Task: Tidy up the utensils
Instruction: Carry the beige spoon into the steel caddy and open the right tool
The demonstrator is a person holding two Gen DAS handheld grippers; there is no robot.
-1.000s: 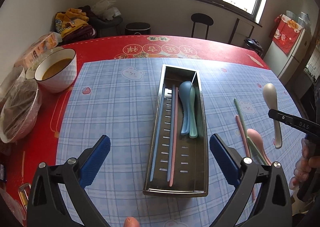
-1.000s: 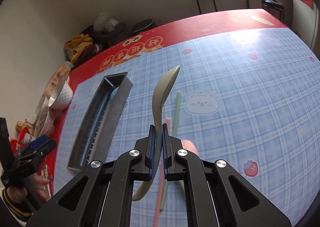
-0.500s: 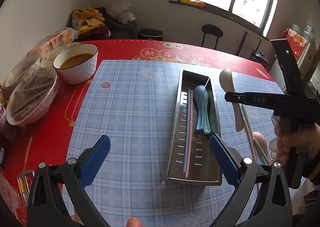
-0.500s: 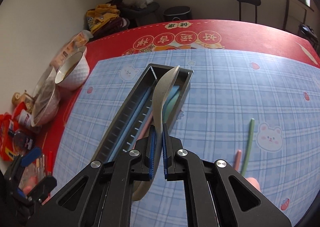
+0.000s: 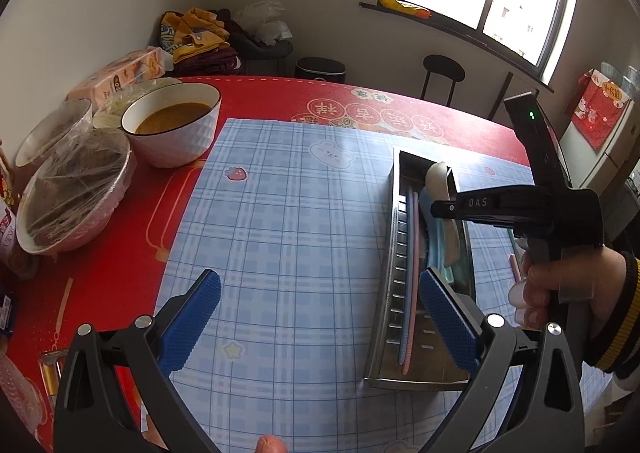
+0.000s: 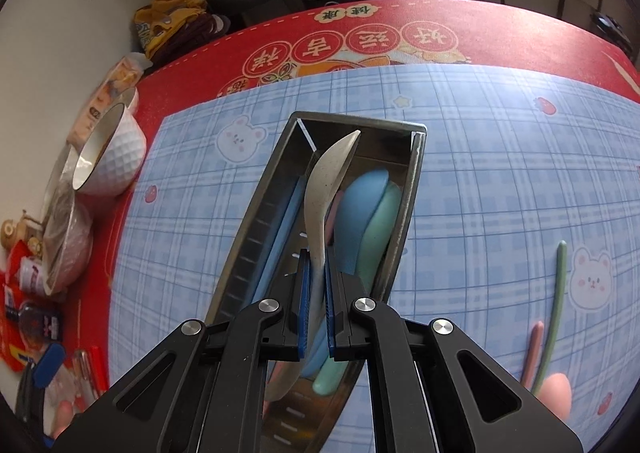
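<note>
1. Hanging over the metal tray (image 6: 414, 173), the beige spoon (image 6: 324, 189) sits at the centre of the right wrist view, bowl pointing to the far end, handle pinched tight in the right gripper (image 6: 316, 305).
2. Under it in the tray lie a blue spoon (image 6: 360, 209) and a green spoon (image 6: 384, 221), touching, with a blue chopstick (image 6: 280, 237) along the left wall.
3. Lower right of that frame, a green chopstick (image 6: 556, 293) and a pink chopstick (image 6: 534, 349) lie on the checked mat (image 6: 500, 173), outside the tray.
4. Left gripper (image 5: 320, 325) gapes wide and empty above the mat, bottom of its own view.
5. Upper left there, a soup bowl (image 5: 172, 129) stands on the red tablecloth (image 5: 264, 97).
</note>
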